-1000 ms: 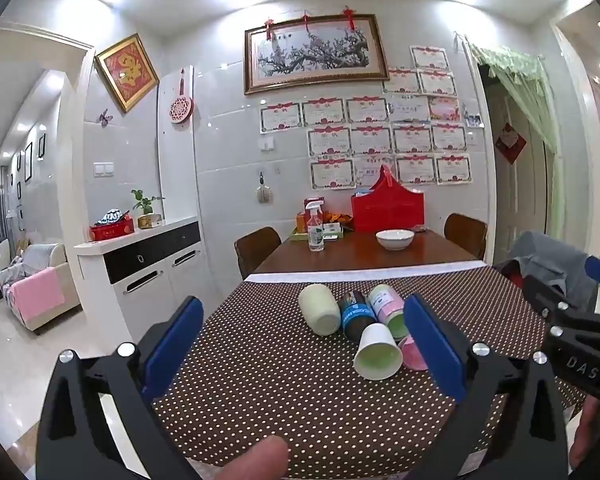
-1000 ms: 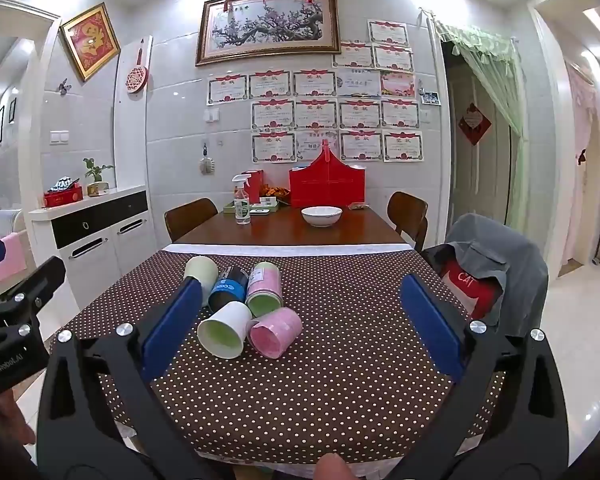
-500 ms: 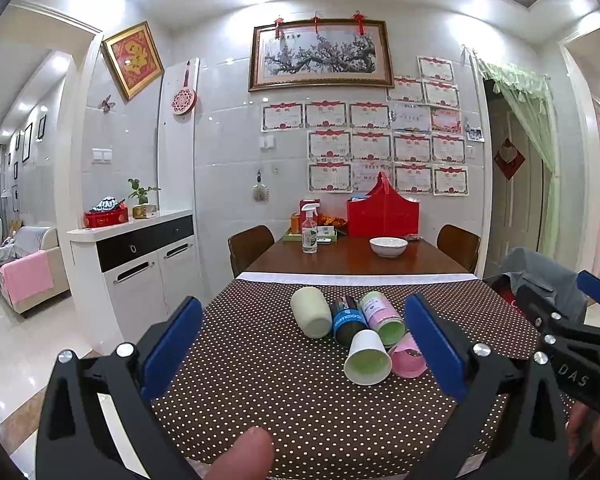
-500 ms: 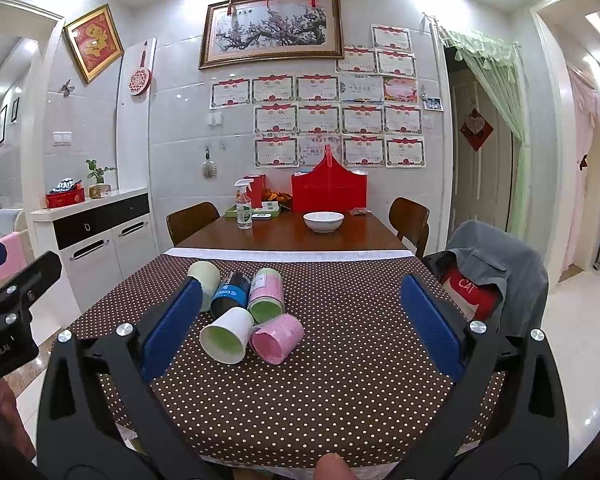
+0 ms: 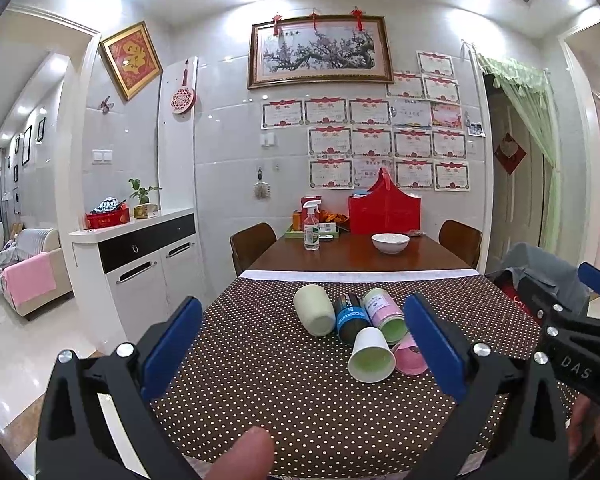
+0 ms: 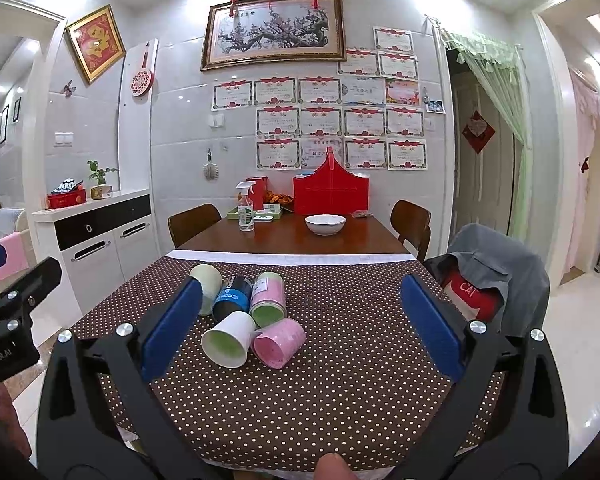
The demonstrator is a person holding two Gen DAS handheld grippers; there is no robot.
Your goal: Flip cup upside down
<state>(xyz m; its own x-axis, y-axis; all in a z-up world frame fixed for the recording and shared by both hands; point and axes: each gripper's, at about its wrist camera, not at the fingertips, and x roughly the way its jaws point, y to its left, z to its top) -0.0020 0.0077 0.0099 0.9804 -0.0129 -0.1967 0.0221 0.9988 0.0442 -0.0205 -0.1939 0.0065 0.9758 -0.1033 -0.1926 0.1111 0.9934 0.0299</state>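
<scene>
A white cup (image 6: 227, 340) with a pale green inside lies on its side on the dotted brown cloth of the desk (image 6: 340, 380), mouth toward the cameras. It touches a pink cup (image 6: 279, 342) on its right; behind them lie a pale green cup (image 6: 208, 286), a dark blue-labelled cup (image 6: 233, 298) and a pink-and-green cup (image 6: 267, 300), all tipped over. The left tool (image 5: 300, 346) and right tool (image 6: 298, 326) both hover before the cluster, spread wide and holding nothing.
</scene>
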